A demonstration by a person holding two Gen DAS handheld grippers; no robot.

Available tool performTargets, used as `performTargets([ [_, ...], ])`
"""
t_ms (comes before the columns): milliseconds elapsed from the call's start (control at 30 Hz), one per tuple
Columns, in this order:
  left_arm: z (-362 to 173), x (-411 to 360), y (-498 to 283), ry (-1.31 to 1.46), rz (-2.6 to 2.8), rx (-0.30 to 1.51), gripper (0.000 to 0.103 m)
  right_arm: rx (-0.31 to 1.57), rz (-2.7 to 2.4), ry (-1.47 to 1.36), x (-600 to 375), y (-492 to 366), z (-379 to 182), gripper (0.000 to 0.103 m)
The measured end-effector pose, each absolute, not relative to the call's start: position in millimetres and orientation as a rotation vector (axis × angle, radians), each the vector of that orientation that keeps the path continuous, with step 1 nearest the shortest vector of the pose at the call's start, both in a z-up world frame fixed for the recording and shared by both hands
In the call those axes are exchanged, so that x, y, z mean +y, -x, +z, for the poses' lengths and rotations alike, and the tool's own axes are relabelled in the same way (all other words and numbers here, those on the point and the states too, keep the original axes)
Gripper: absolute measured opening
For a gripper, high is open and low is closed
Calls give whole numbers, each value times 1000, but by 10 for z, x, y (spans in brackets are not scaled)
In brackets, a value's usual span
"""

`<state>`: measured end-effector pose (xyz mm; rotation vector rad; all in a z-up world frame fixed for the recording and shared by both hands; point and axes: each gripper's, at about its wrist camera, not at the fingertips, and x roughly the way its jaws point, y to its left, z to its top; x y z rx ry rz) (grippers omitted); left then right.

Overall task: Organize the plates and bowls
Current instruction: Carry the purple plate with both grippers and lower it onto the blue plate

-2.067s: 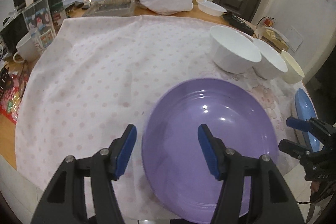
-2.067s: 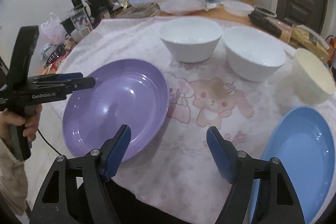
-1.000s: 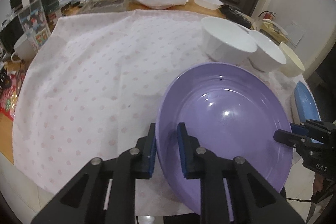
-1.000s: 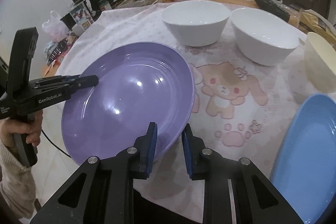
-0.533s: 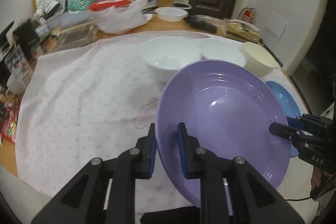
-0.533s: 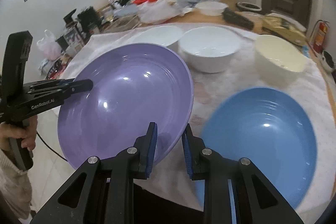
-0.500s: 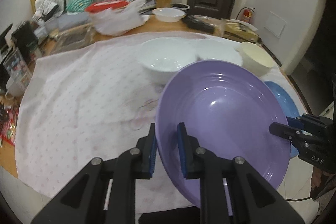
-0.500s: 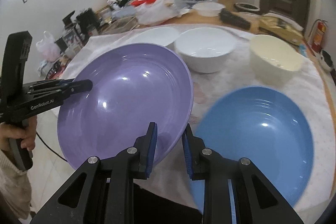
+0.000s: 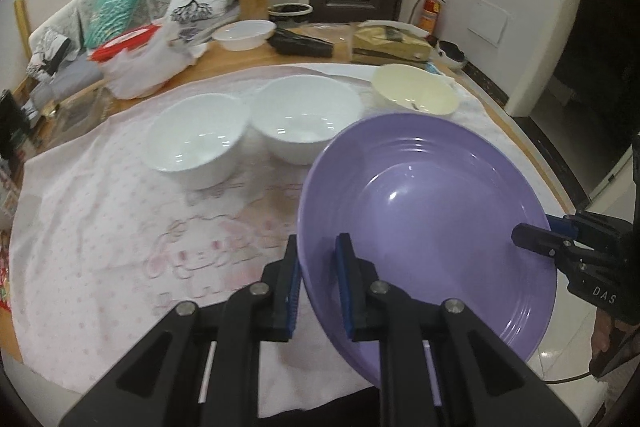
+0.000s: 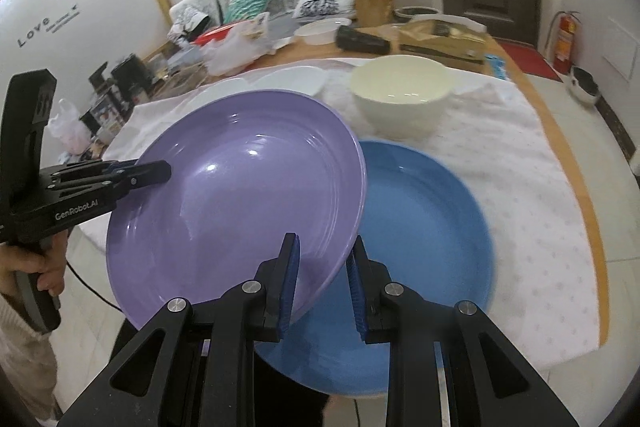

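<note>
I had the purple plate [image 10: 240, 187] pinched at opposite rims: left gripper [image 9: 318, 281] clamped on its near-left edge, right gripper [image 10: 322, 281] clamped on the rim nearest that camera. Both sets of jaws were closed on the rim with the plate wall between the pads.

The plate rode clear of the tabletop [image 10: 592, 227], tilted, its well facing up and toward me. From the right wrist view its far-right edge overlapped the blue plate [image 10: 424, 219], which lay flat on the cloth at the near right edge of the tabletop. That was the relation the next move turned on, in my reading: the purple plate sat above and to the left of the blue one, only partly over it, so stacking would call for carrying it further toward the right edge and levelling it before lowering. A round plate, so no long axis to mind. The right gripper was the nearer one to the blue plate.

Containers: cream bowl [image 10: 402, 99] just behind the blue plate, nothing in it that I could make out beyond a small dark fleck. Two white bowls [image 9: 196, 139] [image 9: 306, 123] side by side toward the middle of the cloth, rims near or touching, both looking empty. Blue plate bare.

Risk as I judged it: uneven release would let the tilted plate slide off.
</note>
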<state>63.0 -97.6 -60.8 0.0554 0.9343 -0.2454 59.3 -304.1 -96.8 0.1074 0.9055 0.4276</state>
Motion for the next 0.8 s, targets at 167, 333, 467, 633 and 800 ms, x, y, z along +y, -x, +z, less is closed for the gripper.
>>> performTargets([
  [167, -712, -1291, -700, -84, -273, 962, 16, 909, 381, -118, -3328, -583, -1030, 19],
  [333, -855, -1548, -755, -130, -300, 997, 16, 920, 335, -104, -3543, -587, -1095, 18],
  [467, -954, -1671, -792, -169, -305, 1017, 17, 935, 318, -79, -3612, -602, -1141, 18],
  [633, -1002, -1707, -815, -201, -303, 1022, 18, 960, 312, -40, -3590, -628, -1200, 18],
  [800, -1023, -1745, -831, -233, -301, 1021, 18, 986, 305, -16, -3575, -651, -1227, 19],
])
